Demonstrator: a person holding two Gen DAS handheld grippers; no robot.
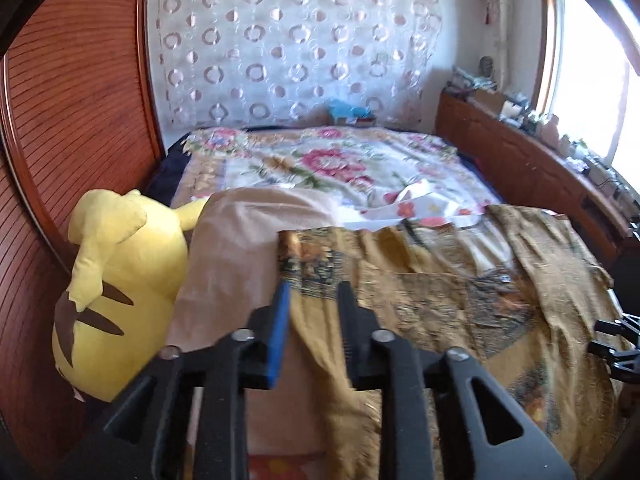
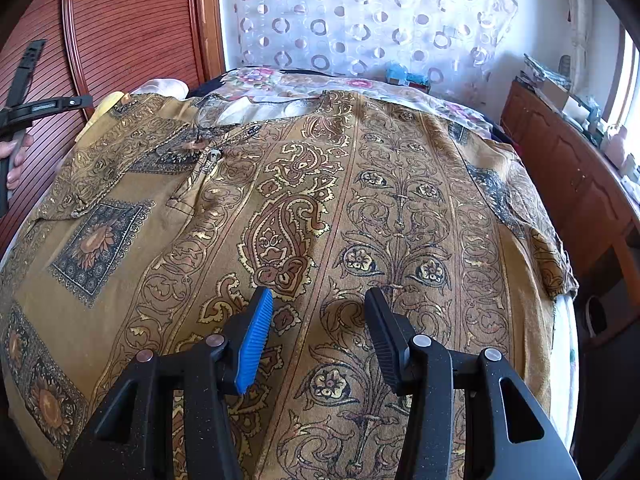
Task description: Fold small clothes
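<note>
A mustard-brown garment with a paisley and floral print (image 2: 360, 208) lies spread flat across the bed, neckline toward the far left. It also shows in the left wrist view (image 1: 460, 288), part rumpled. My left gripper (image 1: 314, 292) is open above the garment's left edge, with cloth seen between its jaws but not pinched. My right gripper (image 2: 318, 300) is open and empty, hovering over the middle of the garment. The left gripper also shows at the far left of the right wrist view (image 2: 24, 96), held by a hand.
A yellow plush toy (image 1: 116, 288) lies at the bed's left edge against a red-brown wooden wardrobe (image 1: 72, 120). A beige cloth (image 1: 236, 248) and a floral bedspread (image 1: 320, 164) lie beyond the garment. A cluttered wooden cabinet (image 1: 532, 160) runs along the right, under a window.
</note>
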